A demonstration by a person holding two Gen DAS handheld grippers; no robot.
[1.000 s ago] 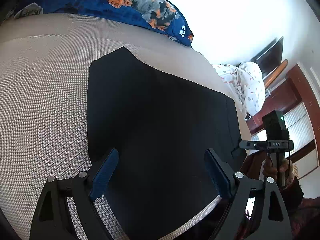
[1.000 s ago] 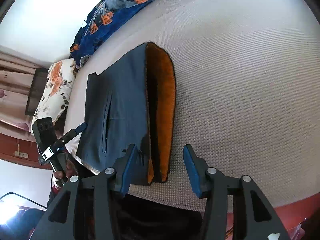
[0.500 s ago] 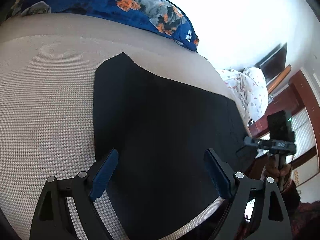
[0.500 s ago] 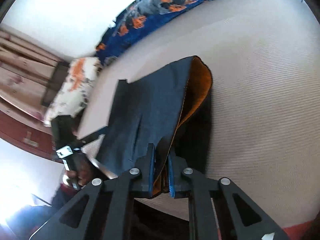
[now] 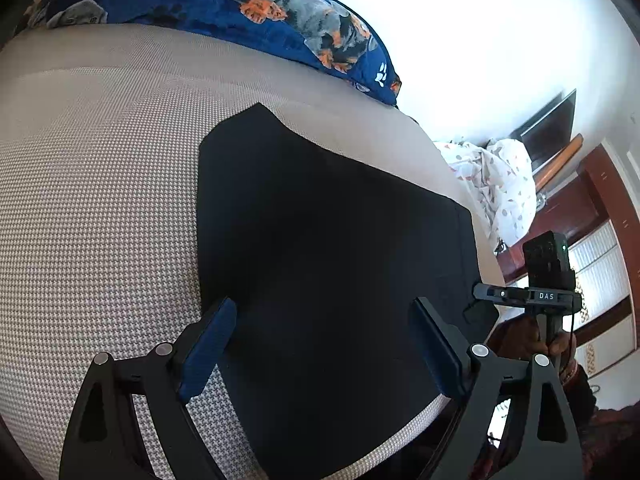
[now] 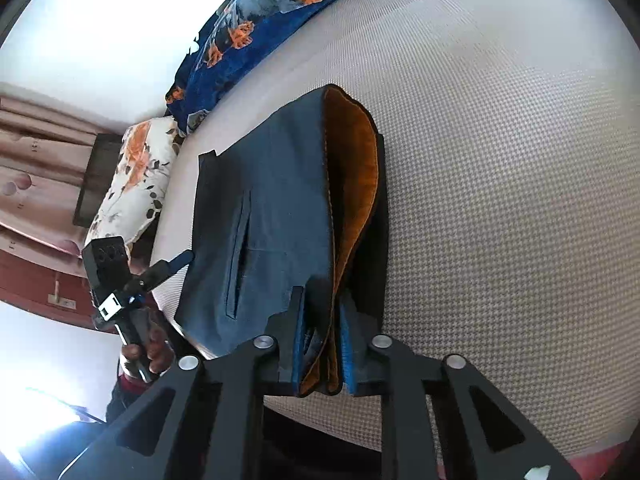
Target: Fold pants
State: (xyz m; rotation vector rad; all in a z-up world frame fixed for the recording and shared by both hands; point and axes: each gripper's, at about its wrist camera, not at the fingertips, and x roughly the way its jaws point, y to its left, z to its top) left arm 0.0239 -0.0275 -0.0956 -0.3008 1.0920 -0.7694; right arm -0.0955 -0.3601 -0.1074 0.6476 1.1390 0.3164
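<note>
The dark blue pants (image 5: 328, 264) lie folded on the beige bed (image 5: 100, 200), looking almost black in the left wrist view. My left gripper (image 5: 320, 344) is open and empty, hovering above the near part of the pants. In the right wrist view the pants (image 6: 272, 216) show an orange lining (image 6: 352, 184) at the waist. My right gripper (image 6: 322, 344) is shut on the waist edge and lifts it slightly. The right gripper (image 5: 486, 294) shows at the right in the left wrist view; the left gripper (image 6: 176, 262) shows at the left in the right wrist view.
A blue blanket with orange prints (image 5: 248, 12) lies along the far side of the bed, also in the right wrist view (image 6: 256, 28). A floral pillow (image 6: 136, 180) and a white patterned cloth (image 5: 500, 184) lie past the bed's edge. Red-brown wooden furniture (image 5: 568, 208) stands behind.
My right gripper closed from open onto the waist edge of the pants and raised it. My left gripper stayed open and shifted slightly over the pants.
</note>
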